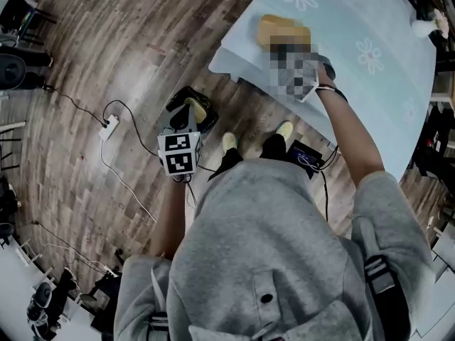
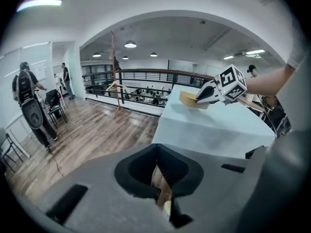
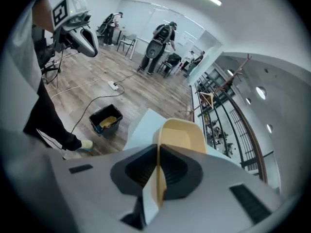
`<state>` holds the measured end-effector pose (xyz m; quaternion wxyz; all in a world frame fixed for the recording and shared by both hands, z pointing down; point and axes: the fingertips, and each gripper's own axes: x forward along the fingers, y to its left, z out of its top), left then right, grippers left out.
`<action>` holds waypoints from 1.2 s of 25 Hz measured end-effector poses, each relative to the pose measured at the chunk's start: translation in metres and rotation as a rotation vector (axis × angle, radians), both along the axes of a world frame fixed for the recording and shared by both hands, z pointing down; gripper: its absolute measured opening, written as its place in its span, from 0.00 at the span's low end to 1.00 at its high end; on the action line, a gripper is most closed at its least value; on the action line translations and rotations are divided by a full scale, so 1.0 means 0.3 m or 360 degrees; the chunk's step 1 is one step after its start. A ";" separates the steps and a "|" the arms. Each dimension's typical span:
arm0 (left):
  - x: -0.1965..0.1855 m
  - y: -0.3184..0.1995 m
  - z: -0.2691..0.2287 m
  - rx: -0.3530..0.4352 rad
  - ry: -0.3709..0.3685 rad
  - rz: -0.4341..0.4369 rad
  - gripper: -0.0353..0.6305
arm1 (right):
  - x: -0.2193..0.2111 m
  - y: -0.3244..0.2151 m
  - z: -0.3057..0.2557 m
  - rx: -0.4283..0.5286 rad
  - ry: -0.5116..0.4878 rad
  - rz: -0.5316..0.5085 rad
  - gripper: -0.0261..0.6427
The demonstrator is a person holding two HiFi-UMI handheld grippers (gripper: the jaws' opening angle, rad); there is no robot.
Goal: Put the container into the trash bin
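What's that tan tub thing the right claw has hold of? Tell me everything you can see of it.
The container is a shallow, tan, open-topped tub with rounded corners, looking like moulded pulp or thin plastic. Its inside looks empty. The right claw is shut on its near wall, pinching it edge-on between the two jaws. It is over a corner of the pale blue flowered table; whether it rests on the tabletop or is lifted off it cannot be told.

The right gripper (image 3: 158, 154) has its jaws pinched on the rim of a tan rounded plastic container (image 3: 181, 136) above a pale blue table (image 3: 141, 127). A black rectangular trash bin (image 3: 106, 119) sits on the wooden floor (image 3: 121, 72) at nine o'clock, and the left gripper (image 3: 90, 46) hangs at eleven.
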<state>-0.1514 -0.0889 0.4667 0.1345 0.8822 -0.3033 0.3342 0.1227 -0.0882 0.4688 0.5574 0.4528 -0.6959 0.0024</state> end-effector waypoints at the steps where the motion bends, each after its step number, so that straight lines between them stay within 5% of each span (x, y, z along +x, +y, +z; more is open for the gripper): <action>1: -0.052 -0.004 0.003 -0.0005 0.0001 -0.0046 0.08 | -0.061 -0.029 0.004 -0.0003 -0.0002 -0.0050 0.10; 13: -0.549 0.049 0.106 -0.0158 0.0002 -0.0575 0.08 | -0.731 -0.188 0.171 -0.0167 -0.0050 -0.0682 0.10; 30: -0.812 0.281 0.437 -0.0496 -0.0005 -0.0985 0.08 | -1.201 -0.061 0.674 -0.0524 0.0072 -0.1471 0.10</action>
